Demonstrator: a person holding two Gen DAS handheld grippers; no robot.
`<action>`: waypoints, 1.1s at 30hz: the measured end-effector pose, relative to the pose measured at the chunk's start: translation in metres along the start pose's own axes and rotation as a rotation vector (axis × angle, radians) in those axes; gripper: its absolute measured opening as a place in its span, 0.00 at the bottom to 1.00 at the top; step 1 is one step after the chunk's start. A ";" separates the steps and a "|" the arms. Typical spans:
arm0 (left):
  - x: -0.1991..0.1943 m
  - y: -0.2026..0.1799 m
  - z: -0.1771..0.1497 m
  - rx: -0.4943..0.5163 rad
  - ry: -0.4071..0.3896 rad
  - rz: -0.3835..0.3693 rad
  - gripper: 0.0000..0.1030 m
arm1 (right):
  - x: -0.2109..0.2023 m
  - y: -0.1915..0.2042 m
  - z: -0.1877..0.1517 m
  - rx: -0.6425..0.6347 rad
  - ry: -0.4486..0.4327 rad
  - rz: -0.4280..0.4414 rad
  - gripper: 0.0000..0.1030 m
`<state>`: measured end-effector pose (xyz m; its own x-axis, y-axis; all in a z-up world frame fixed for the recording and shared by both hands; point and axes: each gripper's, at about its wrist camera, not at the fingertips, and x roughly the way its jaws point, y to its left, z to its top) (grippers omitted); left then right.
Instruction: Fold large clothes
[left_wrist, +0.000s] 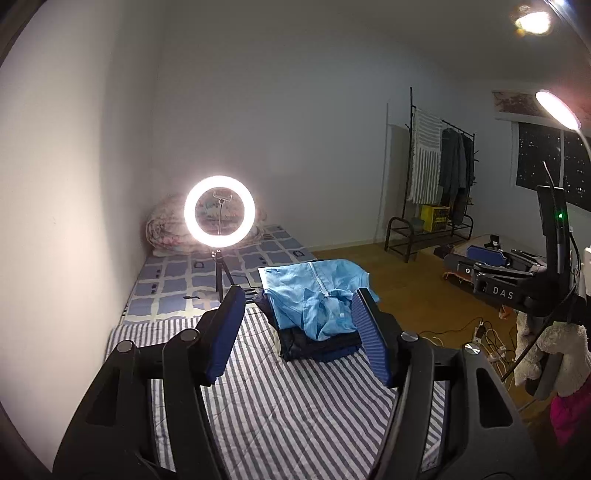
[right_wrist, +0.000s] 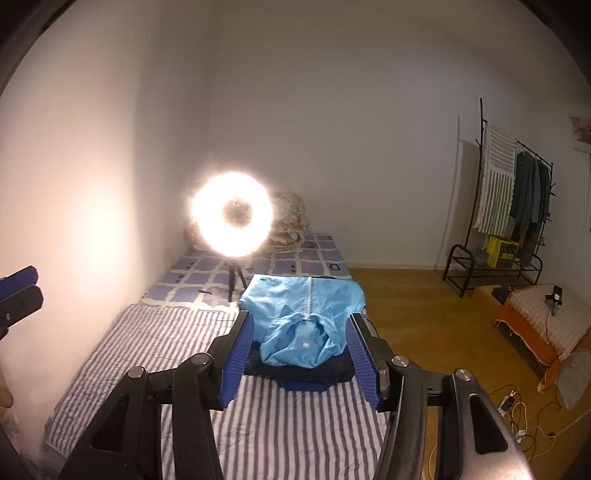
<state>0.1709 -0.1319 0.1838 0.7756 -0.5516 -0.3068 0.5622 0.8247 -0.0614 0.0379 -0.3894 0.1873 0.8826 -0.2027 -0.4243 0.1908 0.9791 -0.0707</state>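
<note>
- Leftmost, a plain white wall (left_wrist: 74, 184) runs along the far-left edge of the bed (right_wrist: 122, 354), so that side is closed in.
- Next, a lit ring light (left_wrist: 219, 210) on a small tripod stands on the checked blue sheet (left_wrist: 173, 284), with a rolled floral quilt (right_wrist: 291, 218) behind it in the corner.
- Nearer, the grey-and-white striped sheet (left_wrist: 295, 417) lies flat and bare between both tongs and the clothes: the widest free surface.
- The left tongs (left_wrist: 295, 325) stand released, blue pads apart, with nothing between them; they hang above the striped sheet, short of the pile.
- The light blue zip jacket (right_wrist: 303, 317) lies roughly folded on top of a stack of dark folded clothes (right_wrist: 306, 373), at the bed's right edge where the striped and checked sheets meet.
- The right tongs (right_wrist: 299, 350) are likewise released and empty, framing the jacket without touching it.
- Right of the bed, wooden floor (right_wrist: 413, 314) lies open up to a black clothes rack (right_wrist: 509, 206) with hanging garments and a yellow crate (right_wrist: 501, 252); its print is unreadable.
- Far right, white cables (right_wrist: 517, 410) trail across the floor, and in the left wrist view the right tongs' body reads "DAS".
</note>
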 end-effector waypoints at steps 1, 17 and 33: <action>-0.009 -0.002 -0.002 0.002 -0.006 0.001 0.62 | -0.010 0.005 -0.002 -0.006 -0.010 0.003 0.54; -0.107 -0.002 -0.020 0.005 -0.068 0.008 0.80 | -0.080 0.047 -0.048 0.031 -0.034 0.022 0.71; -0.060 0.008 -0.072 -0.024 0.014 0.101 1.00 | -0.041 0.061 -0.093 -0.023 -0.075 -0.046 1.00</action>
<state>0.1081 -0.0832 0.1330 0.8238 -0.4637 -0.3260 0.4742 0.8789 -0.0519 -0.0261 -0.3193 0.1164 0.9032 -0.2469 -0.3512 0.2225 0.9688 -0.1091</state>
